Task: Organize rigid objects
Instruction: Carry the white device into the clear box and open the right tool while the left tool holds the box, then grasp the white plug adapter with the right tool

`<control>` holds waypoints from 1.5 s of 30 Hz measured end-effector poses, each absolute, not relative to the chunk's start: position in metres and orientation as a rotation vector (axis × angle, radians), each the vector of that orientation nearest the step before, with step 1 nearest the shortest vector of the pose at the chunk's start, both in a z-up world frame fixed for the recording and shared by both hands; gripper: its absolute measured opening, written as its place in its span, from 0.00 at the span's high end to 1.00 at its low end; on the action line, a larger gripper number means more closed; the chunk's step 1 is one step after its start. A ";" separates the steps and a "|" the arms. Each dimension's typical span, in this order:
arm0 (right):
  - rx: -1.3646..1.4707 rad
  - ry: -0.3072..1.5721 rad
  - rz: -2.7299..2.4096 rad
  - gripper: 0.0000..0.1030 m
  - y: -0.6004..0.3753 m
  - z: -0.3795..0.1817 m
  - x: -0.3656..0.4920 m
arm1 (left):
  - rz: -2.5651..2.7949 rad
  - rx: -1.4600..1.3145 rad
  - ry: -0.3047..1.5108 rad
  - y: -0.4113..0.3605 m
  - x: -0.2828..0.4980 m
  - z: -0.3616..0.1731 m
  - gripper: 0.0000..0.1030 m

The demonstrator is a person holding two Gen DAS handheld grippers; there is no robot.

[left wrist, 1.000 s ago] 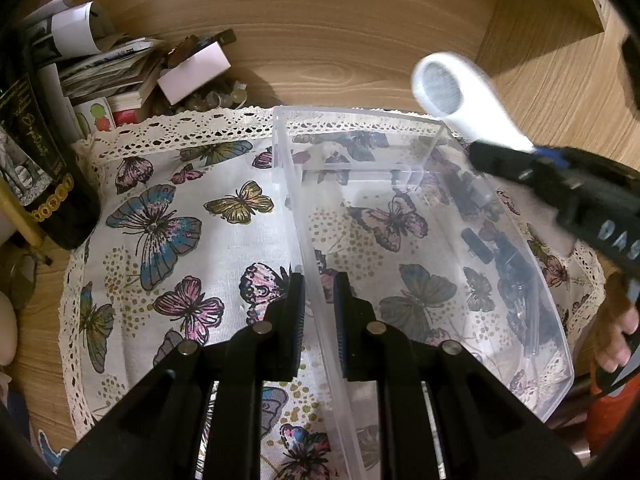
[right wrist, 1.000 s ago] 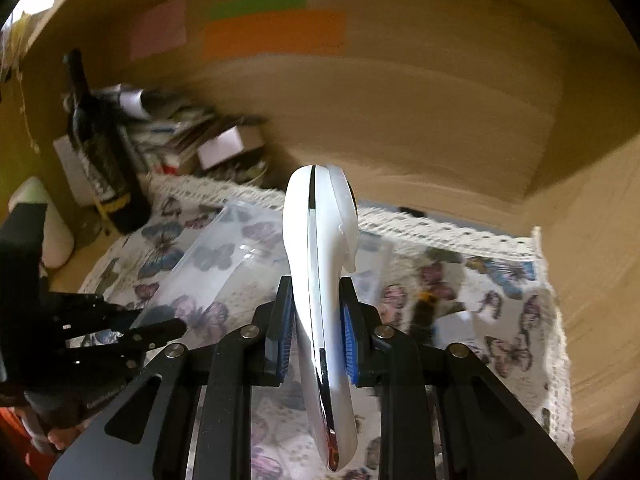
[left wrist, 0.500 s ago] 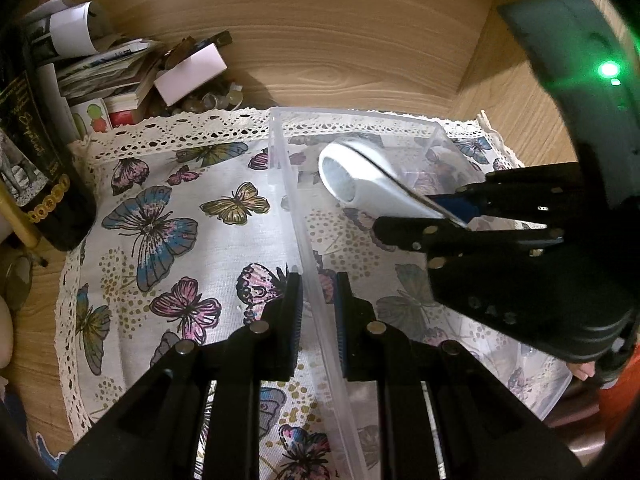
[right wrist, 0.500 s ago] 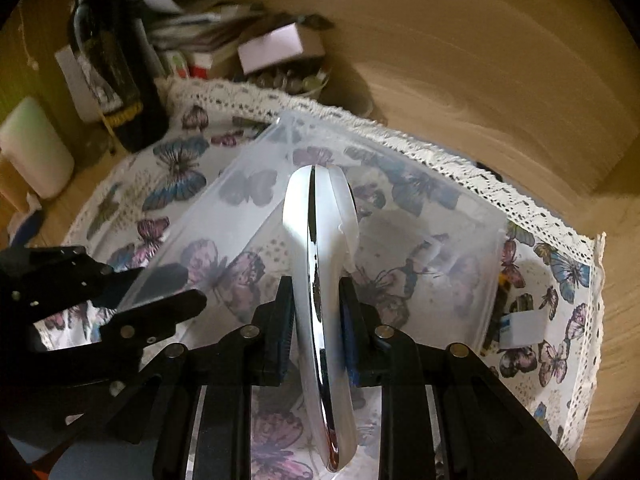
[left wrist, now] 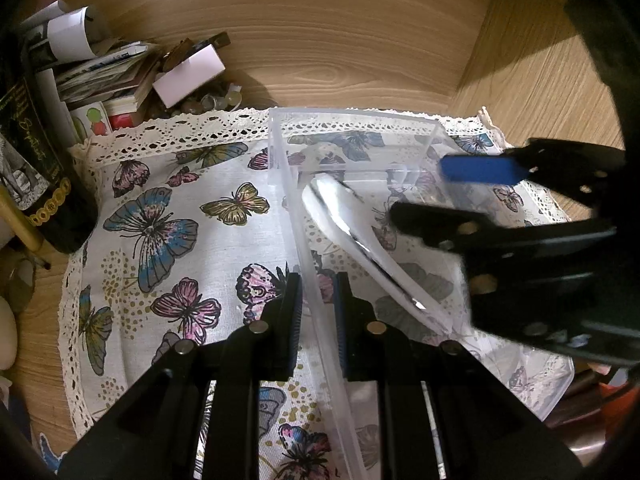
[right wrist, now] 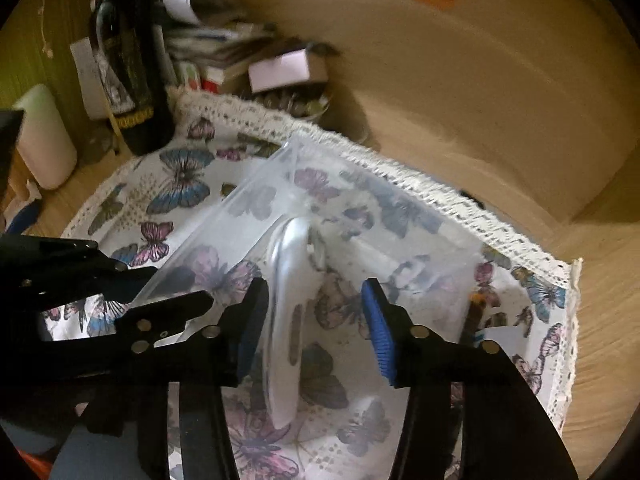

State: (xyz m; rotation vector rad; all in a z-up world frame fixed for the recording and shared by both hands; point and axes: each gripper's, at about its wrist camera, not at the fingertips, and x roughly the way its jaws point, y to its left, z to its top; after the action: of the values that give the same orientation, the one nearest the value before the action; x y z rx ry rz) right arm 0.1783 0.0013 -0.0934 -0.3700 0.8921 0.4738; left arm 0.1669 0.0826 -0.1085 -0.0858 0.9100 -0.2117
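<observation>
A dark wine bottle [left wrist: 38,160] stands beside stacked papers [left wrist: 104,76]; butterfly-print cloth [left wrist: 168,240] covers the wooden desk [left wrist: 360,52].

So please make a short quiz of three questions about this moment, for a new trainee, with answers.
1. True or false: the left gripper clamps the clear box's wall.
2. Where is the white tool? A) on the cloth B) in the box C) beside the dark bottle
3. Fill in: the right gripper's pads are ___ the tool.

Key: 1 true; 2 B; 3 off (jaws opening).
</observation>
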 end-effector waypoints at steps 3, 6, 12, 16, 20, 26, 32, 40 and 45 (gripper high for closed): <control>-0.351 0.848 0.449 0.46 -0.008 -0.084 0.174 | -0.209 -0.079 0.912 0.082 0.168 -0.109 0.86; -0.324 0.805 0.419 0.44 -0.023 -0.073 0.170 | -0.205 -0.070 0.913 0.081 0.168 -0.109 0.86; -0.252 0.741 0.324 0.36 -0.066 -0.056 0.168 | -0.206 -0.061 0.915 0.082 0.169 -0.109 0.86; -0.198 0.726 0.235 0.35 -0.103 -0.052 0.173 | -0.207 -0.061 0.918 0.082 0.169 -0.108 0.86; -0.145 0.741 0.158 0.35 -0.133 -0.060 0.182 | -0.207 -0.057 0.920 0.081 0.168 -0.108 0.86; -0.113 0.850 0.098 0.35 -0.157 -0.102 0.206 | -0.206 -0.054 0.921 0.081 0.168 -0.108 0.86; -0.090 0.950 0.132 0.35 -0.159 -0.137 0.232 | -0.206 -0.054 0.923 0.080 0.167 -0.109 0.86; -0.085 1.004 0.168 0.65 -0.152 -0.156 0.250 | -0.207 -0.052 0.922 0.080 0.167 -0.109 0.86; -0.076 0.978 0.172 0.65 -0.153 -0.153 0.246 | -0.208 -0.056 0.923 0.081 0.167 -0.110 0.86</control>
State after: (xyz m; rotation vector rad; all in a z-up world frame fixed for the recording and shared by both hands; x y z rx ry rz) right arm 0.2459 -0.1534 -0.1529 -0.0764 0.9779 0.1719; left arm 0.1668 0.0808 -0.1098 -0.0561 0.9230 -0.2078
